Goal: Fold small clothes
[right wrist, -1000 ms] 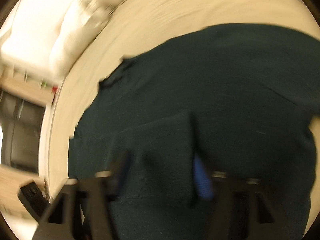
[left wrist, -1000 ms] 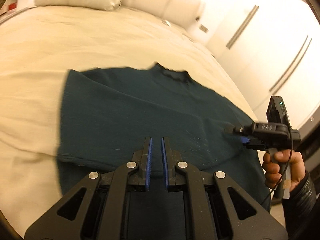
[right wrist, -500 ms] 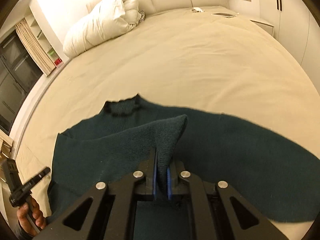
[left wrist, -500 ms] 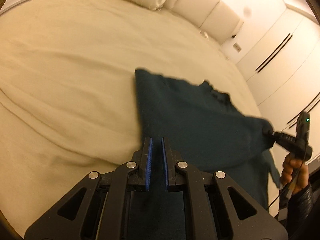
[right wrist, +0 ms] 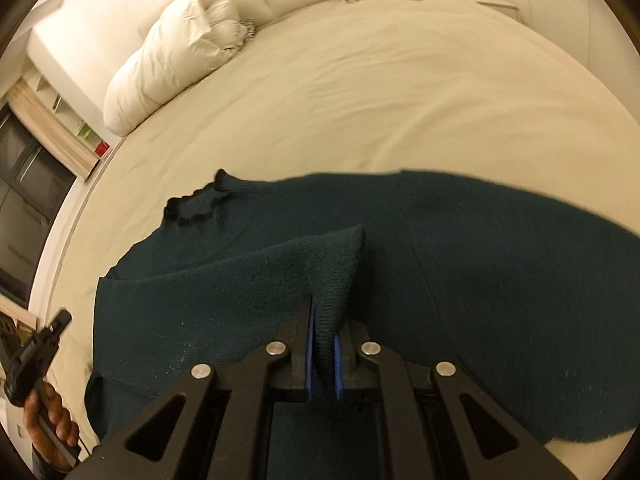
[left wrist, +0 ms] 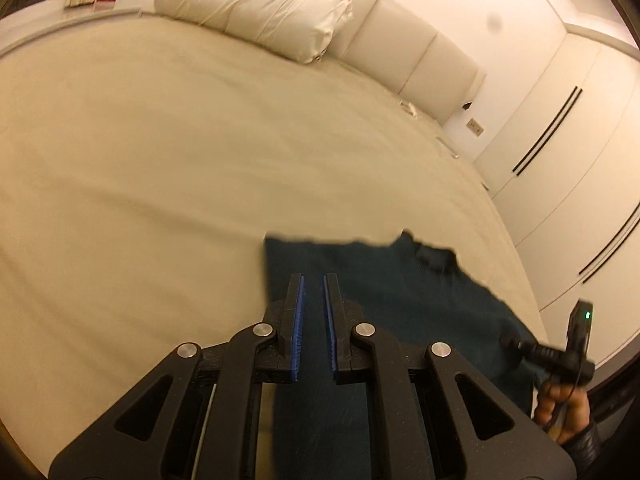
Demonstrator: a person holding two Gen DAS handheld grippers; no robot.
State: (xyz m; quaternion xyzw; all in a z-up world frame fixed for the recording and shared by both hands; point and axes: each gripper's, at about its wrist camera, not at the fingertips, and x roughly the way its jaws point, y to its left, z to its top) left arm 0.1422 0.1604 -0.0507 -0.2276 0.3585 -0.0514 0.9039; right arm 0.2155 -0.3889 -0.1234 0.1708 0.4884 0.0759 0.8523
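Observation:
A dark teal knit sweater (right wrist: 460, 248) lies spread on the cream bed, its ribbed collar (right wrist: 196, 206) to the left. My right gripper (right wrist: 322, 320) is shut on a raised fold of the sweater (right wrist: 336, 264) and holds it above the rest. In the left wrist view the sweater (left wrist: 392, 280) lies ahead and to the right. My left gripper (left wrist: 313, 280) stands narrowly apart with nothing visible between its blue pads, above the sweater's left edge. The right gripper also shows in the left wrist view (left wrist: 560, 354), the left one in the right wrist view (right wrist: 36, 352).
The cream bed (left wrist: 160, 152) stretches far to the left and ahead. A white rolled duvet (left wrist: 256, 4) lies by the padded headboard (left wrist: 408, 56). White wardrobe doors (left wrist: 568, 152) stand on the right. Shelves and a dark window (right wrist: 24, 176) are on the left.
My left gripper has swung left and back, so the sweater now sits low and right in its view. My right gripper closed on a fold of the sweater and lifted it.

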